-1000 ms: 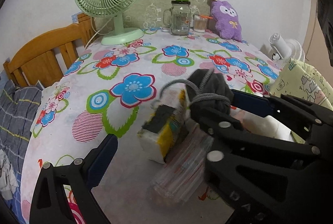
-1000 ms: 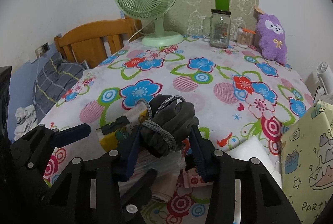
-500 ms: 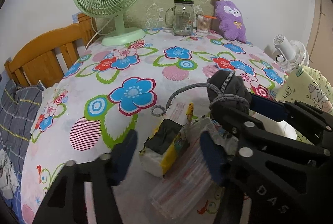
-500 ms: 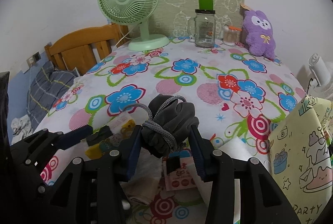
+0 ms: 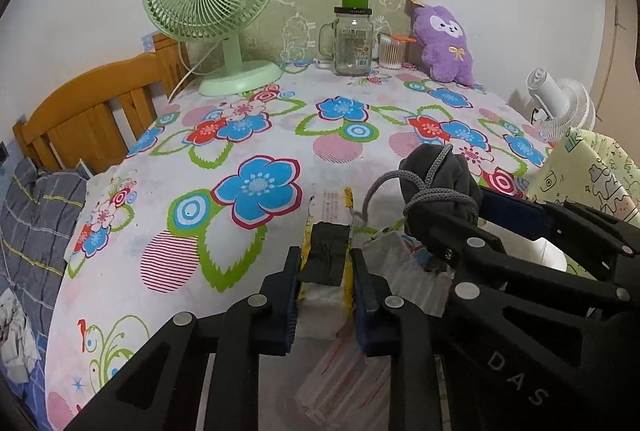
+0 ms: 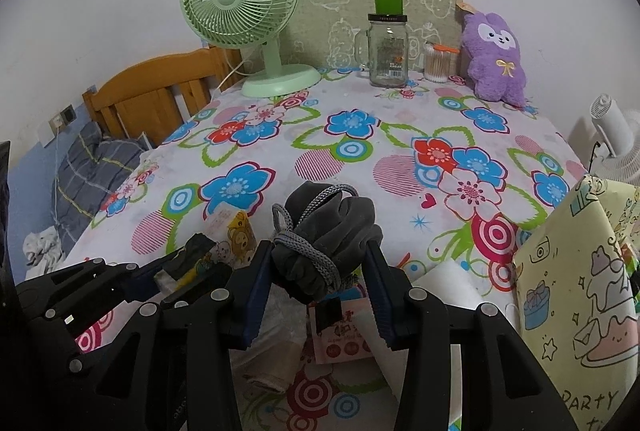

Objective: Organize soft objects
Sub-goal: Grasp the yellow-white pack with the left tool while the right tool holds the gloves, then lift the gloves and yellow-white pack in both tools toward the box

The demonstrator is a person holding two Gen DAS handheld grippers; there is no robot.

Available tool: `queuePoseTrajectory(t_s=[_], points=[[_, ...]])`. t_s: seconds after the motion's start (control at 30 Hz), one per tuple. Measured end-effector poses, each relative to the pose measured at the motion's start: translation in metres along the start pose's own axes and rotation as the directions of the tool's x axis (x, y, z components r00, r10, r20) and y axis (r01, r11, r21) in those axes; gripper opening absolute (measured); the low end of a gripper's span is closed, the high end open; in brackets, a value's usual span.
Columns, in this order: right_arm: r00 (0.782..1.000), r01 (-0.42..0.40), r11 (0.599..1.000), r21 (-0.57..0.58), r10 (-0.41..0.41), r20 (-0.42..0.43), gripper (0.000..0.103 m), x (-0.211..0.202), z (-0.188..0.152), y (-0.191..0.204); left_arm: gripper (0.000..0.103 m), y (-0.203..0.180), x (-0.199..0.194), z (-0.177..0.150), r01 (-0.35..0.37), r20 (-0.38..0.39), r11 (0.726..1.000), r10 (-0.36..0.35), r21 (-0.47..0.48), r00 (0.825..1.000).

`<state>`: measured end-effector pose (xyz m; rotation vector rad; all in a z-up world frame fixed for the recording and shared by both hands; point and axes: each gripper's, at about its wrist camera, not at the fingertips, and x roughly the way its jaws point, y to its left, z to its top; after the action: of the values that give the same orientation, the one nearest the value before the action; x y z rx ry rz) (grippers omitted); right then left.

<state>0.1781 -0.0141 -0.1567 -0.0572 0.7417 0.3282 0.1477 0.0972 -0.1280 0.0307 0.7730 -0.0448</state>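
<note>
The left gripper (image 5: 325,281) has its fingers closed against both sides of a yellow tissue pack (image 5: 326,259) lying near the front edge of the floral tablecloth (image 5: 256,135). The right gripper (image 6: 318,281) clamps a gray drawstring pouch (image 6: 326,237), held above clear plastic bags (image 5: 404,279) just beside the tissue pack. A party gift bag (image 6: 576,295) stands at the right edge.

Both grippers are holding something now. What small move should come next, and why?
Probably lift the left gripper a little: it is shut on the tissue pack, which rests among packets on the table, while the right gripper holds the grey pouch.
</note>
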Motion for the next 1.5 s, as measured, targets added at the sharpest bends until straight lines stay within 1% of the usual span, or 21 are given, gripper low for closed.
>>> queuePoseTrajectory(t_s=[0.9,1.13,1.5], points=[[0.996,-0.007,1.000,0.017,0.006,0.087,0.048,-0.064,0.005,0.001,0.020,-0.020,-0.061,0.008,0.009,0.117,1.000,-0.008,-0.004,0.993],[0.992,-0.004,1.000,0.014,0.002,0.125,0.048,-0.089,0.013,-0.002,0.020,-0.029,-0.081,0.015,0.013,0.151,1.000,-0.010,-0.019,0.988],[0.989,0.003,1.000,0.010,-0.004,0.150,0.048,-0.120,0.023,-0.010,0.020,-0.046,-0.103,0.026,0.014,0.183,1.000,-0.011,-0.013,0.983]])
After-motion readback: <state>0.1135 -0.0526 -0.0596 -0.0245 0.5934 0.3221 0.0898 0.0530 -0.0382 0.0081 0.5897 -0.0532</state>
